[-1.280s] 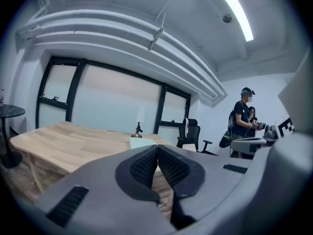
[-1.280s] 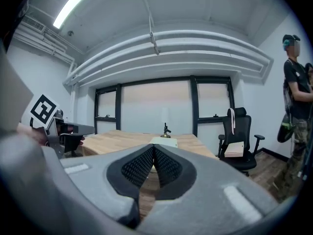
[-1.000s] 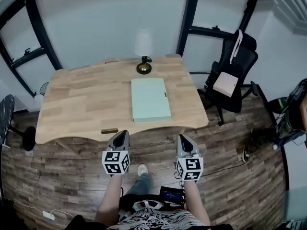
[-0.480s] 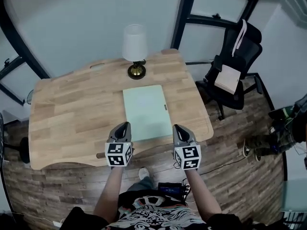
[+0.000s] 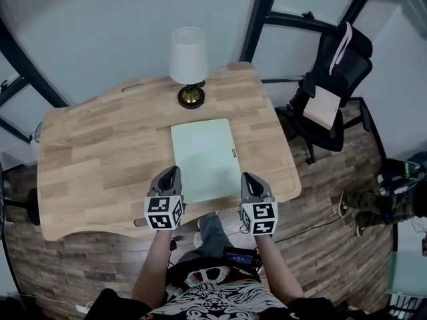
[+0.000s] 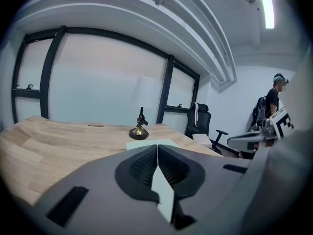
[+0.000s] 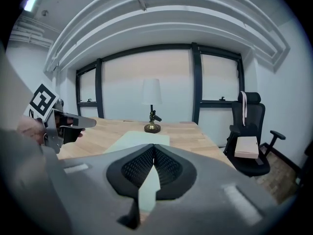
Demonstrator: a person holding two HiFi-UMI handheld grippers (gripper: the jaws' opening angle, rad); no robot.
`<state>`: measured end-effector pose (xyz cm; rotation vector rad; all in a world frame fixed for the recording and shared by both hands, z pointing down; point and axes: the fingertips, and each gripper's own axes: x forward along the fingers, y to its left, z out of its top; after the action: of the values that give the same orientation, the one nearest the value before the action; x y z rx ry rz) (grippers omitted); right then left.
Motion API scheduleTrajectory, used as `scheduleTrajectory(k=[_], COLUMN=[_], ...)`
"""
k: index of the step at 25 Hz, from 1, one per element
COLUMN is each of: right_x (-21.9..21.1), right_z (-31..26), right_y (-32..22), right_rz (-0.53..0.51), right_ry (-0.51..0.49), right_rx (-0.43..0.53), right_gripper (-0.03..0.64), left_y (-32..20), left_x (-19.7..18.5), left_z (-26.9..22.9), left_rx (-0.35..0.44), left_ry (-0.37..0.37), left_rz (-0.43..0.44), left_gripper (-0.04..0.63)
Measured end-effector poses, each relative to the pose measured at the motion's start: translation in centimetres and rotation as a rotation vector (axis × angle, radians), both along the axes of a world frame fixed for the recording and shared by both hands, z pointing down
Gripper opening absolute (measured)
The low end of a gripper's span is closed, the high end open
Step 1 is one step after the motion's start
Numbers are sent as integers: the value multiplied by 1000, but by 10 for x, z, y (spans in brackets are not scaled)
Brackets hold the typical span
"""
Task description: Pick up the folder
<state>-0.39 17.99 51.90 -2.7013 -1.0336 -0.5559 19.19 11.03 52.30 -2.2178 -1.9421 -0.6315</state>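
Observation:
A pale green folder (image 5: 205, 159) lies flat on the wooden table (image 5: 100, 159), near its front edge. My left gripper (image 5: 173, 171) hovers at the folder's near left corner and my right gripper (image 5: 249, 177) just off its near right corner. Both are shut with nothing between the jaws. In the left gripper view the shut jaws (image 6: 157, 146) point across the table, the folder (image 6: 146, 143) lying just beyond them. The right gripper view shows shut jaws (image 7: 154, 146) with the folder (image 7: 141, 140) ahead and the left gripper (image 7: 63, 124) at the left.
A table lamp (image 5: 188, 65) with a white shade and brass base stands behind the folder. A black office chair (image 5: 331, 92) with a flat box on its seat stands right of the table. Dark window frames line the wall. A person (image 6: 273, 99) stands far off.
The view has closed in on the table. Both grippers have come forward from over the floor to the table's front edge, one at each near corner of the folder.

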Motion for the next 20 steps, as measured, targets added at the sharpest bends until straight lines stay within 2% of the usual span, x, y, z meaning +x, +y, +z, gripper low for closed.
scheduleTrajectory(k=[9, 20], right_x=[-8, 7], right_z=[18, 56], right_y=[21, 45], right_rz=[20, -31], right_ry=[-12, -40], right_rx=[36, 135], right_gripper=[6, 13], left_y=[11, 22], left_x=[9, 25], left_z=[18, 44], left_rx=[24, 76], left_ry=[-33, -55], left_rz=[-18, -40], left_gripper=[8, 9])
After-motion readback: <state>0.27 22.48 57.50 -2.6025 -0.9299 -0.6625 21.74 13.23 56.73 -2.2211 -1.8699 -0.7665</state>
